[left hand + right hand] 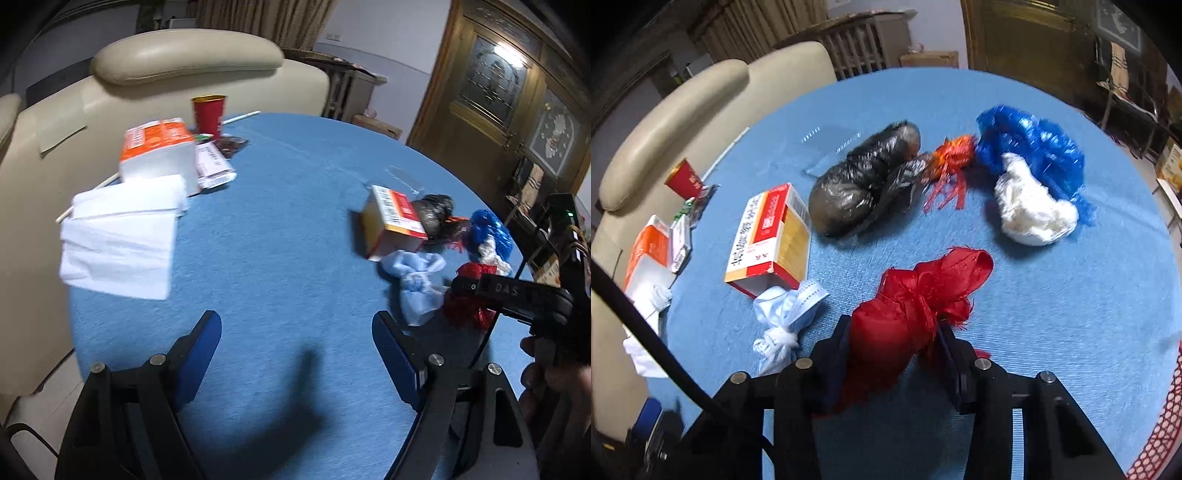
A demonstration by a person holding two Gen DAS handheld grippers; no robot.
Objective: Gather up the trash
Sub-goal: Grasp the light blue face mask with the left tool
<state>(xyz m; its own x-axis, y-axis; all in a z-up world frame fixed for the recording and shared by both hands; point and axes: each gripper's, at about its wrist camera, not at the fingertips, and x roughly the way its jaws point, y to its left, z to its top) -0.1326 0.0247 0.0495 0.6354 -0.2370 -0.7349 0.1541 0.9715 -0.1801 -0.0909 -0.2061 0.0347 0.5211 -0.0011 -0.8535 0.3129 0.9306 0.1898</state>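
Note:
A crumpled red plastic bag (916,302) lies on the blue tabletop (1052,314) with my right gripper (894,336) shut on its near end, both pads pressing into it. In the left wrist view the same red bag (461,314) shows under the right gripper's black body. My left gripper (295,325) hovers open over bare blue cloth with nothing between its fingers. Other trash lies beyond: a black bag (864,184), a blue bag with white plastic (1034,147), an orange net scrap (953,155), a red-and-yellow carton (772,236) and a knotted light-blue mask (783,321).
White tissues (122,236), an orange tissue pack (159,155) and a red cup (208,114) sit at the table's left edge, against a beige sofa (184,74). A red mesh basket rim (1160,424) shows at the lower right. A wooden door (491,85) stands behind.

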